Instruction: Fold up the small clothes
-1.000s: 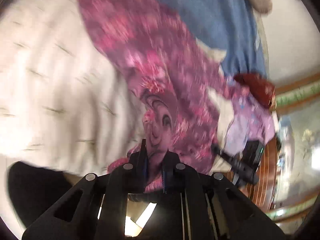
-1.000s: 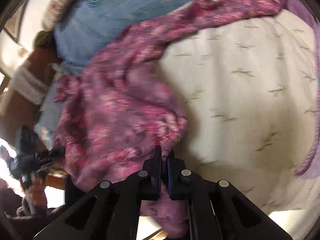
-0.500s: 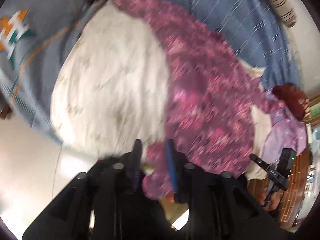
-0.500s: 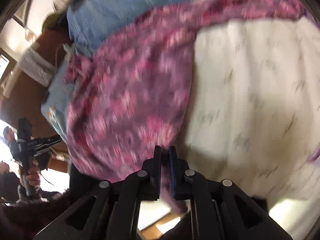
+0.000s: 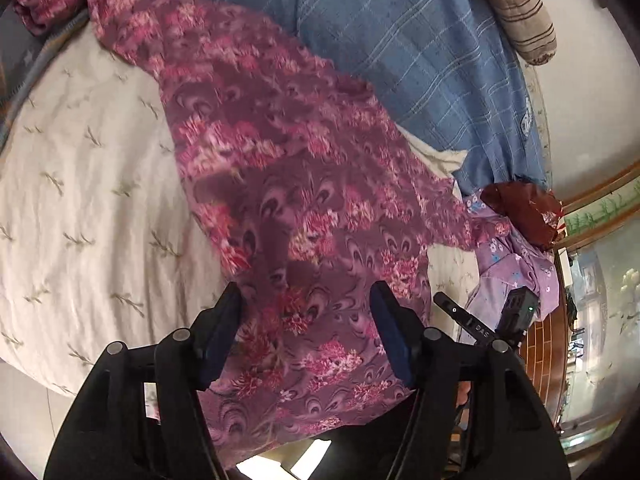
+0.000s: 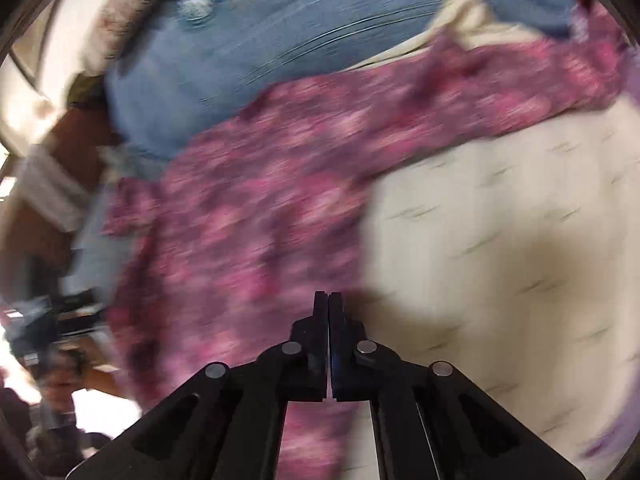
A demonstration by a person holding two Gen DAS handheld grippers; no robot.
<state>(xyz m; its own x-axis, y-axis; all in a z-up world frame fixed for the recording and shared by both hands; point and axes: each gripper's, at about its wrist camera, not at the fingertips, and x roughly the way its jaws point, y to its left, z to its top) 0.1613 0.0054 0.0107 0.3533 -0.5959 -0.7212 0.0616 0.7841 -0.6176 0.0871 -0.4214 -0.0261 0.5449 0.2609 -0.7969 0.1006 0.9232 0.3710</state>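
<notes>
A purple-pink floral garment point(image 5: 280, 184) lies spread flat across a cream bedspread point(image 5: 80, 184), one sleeve reaching to the far left. My left gripper point(image 5: 306, 308) hovers over its near hem. Its jaws are opening wide, and the cloth lies below them, not pinched. The right wrist view is blurred by motion. There the same garment point(image 6: 248, 200) covers the left half of the cream bedspread point(image 6: 500, 240). My right gripper point(image 6: 328, 300) is shut above the garment's right edge, with no cloth showing between its pads.
A blue checked blanket point(image 5: 400, 40) lies behind the garment, with a striped bolster point(image 5: 516, 4) at the far right. A lilac flowered garment point(image 5: 516, 264) and a dark red cloth point(image 5: 524, 208) sit at the bed's right edge. A black hand-held device point(image 5: 500, 320) is there too.
The left jaws have opened and let go of the garment's hem. Both cameras have drawn back from the bed. The garment now lies flat; the right jaws are pressed together.
</notes>
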